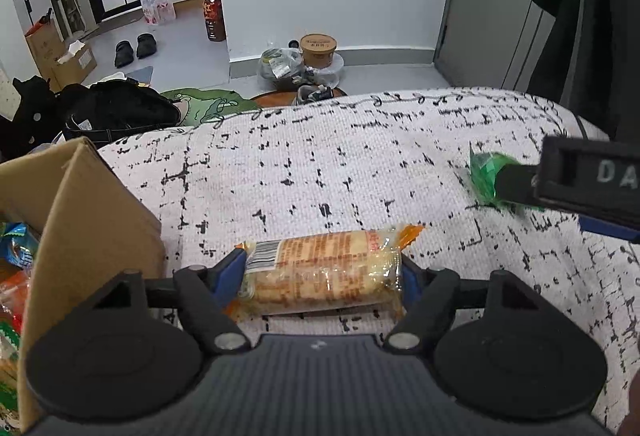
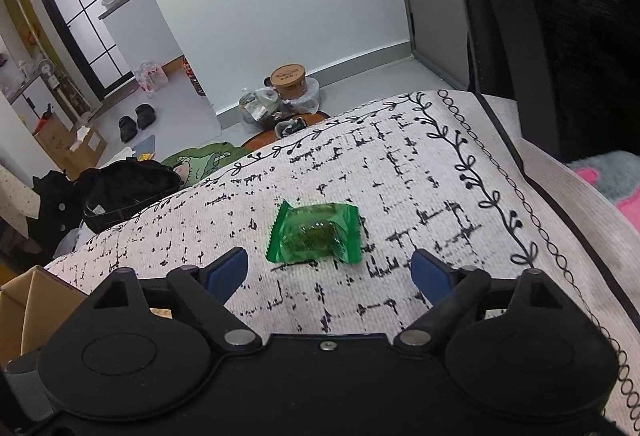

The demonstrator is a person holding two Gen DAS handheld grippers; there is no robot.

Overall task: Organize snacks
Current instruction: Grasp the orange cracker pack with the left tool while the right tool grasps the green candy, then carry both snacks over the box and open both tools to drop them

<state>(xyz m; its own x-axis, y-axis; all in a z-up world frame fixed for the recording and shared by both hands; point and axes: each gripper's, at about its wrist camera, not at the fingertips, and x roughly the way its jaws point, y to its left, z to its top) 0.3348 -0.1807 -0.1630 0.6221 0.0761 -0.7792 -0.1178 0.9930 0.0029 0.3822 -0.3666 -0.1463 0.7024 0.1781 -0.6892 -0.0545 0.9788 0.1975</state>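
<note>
My left gripper (image 1: pixel 322 270) is shut on a clear-wrapped pack of biscuits (image 1: pixel 324 268) with an orange end, held just above the patterned white cloth (image 1: pixel 320 163). A cardboard box (image 1: pixel 84 211) with several snack packs inside stands at the left. My right gripper (image 2: pixel 330 268) is open, its blue pads either side of and just short of a green wrapped snack (image 2: pixel 316 234) lying on the cloth (image 2: pixel 400 163). In the left wrist view the green snack (image 1: pixel 482 175) shows at the right, partly hidden by the right gripper's finger (image 1: pixel 516 183).
The cloth's far edge drops to a floor with a black bag (image 1: pixel 120 107), a green mat (image 1: pixel 204 103), a paper tub on plastic bags (image 1: pixel 316 47) and slippers (image 1: pixel 134 47). A dark chair (image 2: pixel 520 35) and a pink-grey cushion (image 2: pixel 616 183) stand at the right.
</note>
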